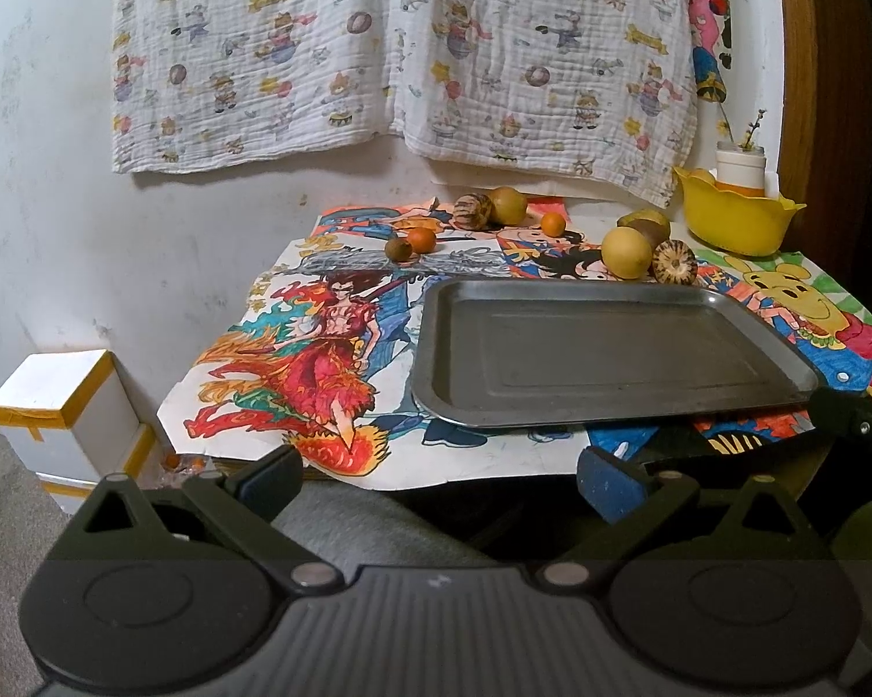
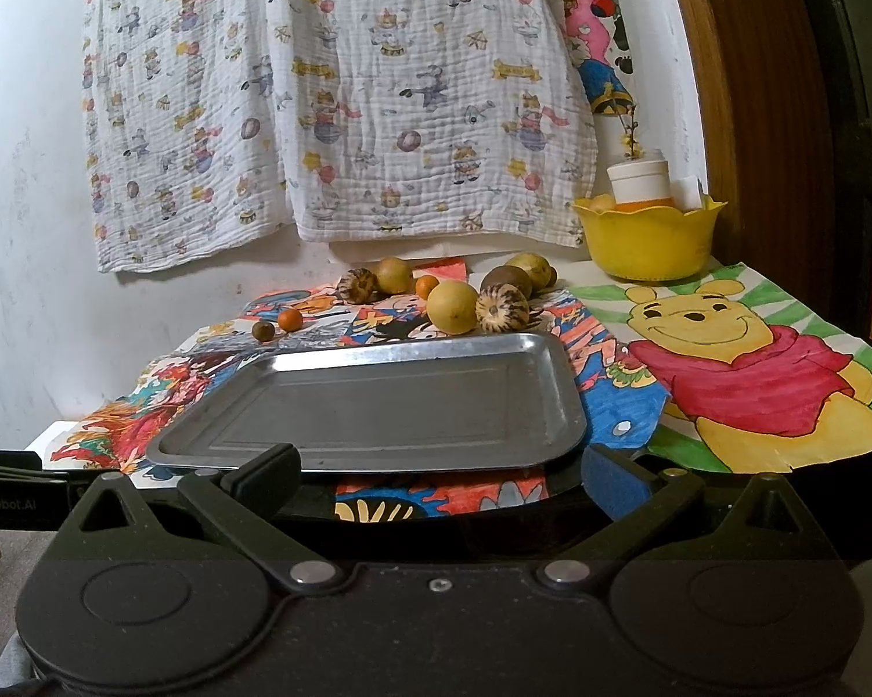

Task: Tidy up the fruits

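Note:
An empty metal tray (image 1: 610, 348) (image 2: 378, 406) lies on a table covered with coloured drawings. Behind it sit several fruits: a yellow round fruit (image 1: 626, 252) (image 2: 451, 306), a striped brown fruit (image 1: 674, 262) (image 2: 501, 308), two small orange fruits (image 1: 421, 240) (image 1: 552, 225) (image 2: 290, 320), a small brown fruit (image 1: 399, 248) (image 2: 263, 330), and a greenish fruit (image 1: 508, 204) (image 2: 394, 275) beside another striped one (image 1: 472, 211) (image 2: 356, 286). My left gripper (image 1: 436, 479) is open and empty before the table's front edge. My right gripper (image 2: 439, 473) is open and empty at the tray's near rim.
A yellow bowl (image 1: 738, 221) (image 2: 648, 244) holding a white jar stands at the back right. A printed cloth (image 1: 401, 52) hangs on the wall. White boxes (image 1: 58, 401) stand on the floor at left. A wooden frame (image 2: 743, 116) borders the right side.

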`<act>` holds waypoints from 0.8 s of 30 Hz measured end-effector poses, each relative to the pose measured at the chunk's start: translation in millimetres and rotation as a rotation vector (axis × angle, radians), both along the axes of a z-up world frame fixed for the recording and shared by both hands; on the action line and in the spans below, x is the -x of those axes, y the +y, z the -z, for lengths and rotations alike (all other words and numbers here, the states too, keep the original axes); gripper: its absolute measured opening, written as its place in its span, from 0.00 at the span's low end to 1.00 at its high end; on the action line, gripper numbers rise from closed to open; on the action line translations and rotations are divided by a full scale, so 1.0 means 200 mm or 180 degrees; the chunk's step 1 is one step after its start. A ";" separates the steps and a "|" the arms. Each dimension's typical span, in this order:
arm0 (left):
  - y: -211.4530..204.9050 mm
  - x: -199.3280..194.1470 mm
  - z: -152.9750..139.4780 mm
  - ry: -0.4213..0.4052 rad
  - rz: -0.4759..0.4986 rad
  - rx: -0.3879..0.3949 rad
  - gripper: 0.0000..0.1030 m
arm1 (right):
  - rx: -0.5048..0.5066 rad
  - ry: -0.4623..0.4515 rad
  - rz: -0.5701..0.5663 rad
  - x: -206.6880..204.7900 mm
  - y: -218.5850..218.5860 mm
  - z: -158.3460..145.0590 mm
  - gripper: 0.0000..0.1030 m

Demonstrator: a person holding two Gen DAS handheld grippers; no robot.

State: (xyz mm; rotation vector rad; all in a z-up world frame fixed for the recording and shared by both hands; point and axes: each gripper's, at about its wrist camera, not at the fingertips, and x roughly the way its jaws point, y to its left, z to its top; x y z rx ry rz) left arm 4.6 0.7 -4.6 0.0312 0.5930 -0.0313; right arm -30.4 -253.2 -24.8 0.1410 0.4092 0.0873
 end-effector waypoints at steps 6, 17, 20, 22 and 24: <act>0.01 0.00 0.01 0.0027 0.0014 0.0006 1.00 | 0.0002 -0.0005 0.0000 0.00 0.00 0.00 1.00; 0.00 -0.08 0.03 0.0100 0.0018 -0.0046 1.00 | 0.0015 0.0029 -0.0017 -0.05 0.03 0.03 1.00; 0.02 -0.12 0.00 0.0073 -0.0003 -0.0104 1.00 | 0.0017 -0.0018 -0.0059 -0.08 0.04 0.03 1.00; 0.03 -0.16 -0.02 0.0061 0.0005 -0.0117 1.00 | 0.0058 -0.0072 -0.0098 -0.11 0.05 0.02 1.00; 0.05 -0.21 -0.05 0.0035 0.0007 -0.0125 1.00 | 0.0115 -0.0131 -0.0145 -0.15 0.05 0.00 1.00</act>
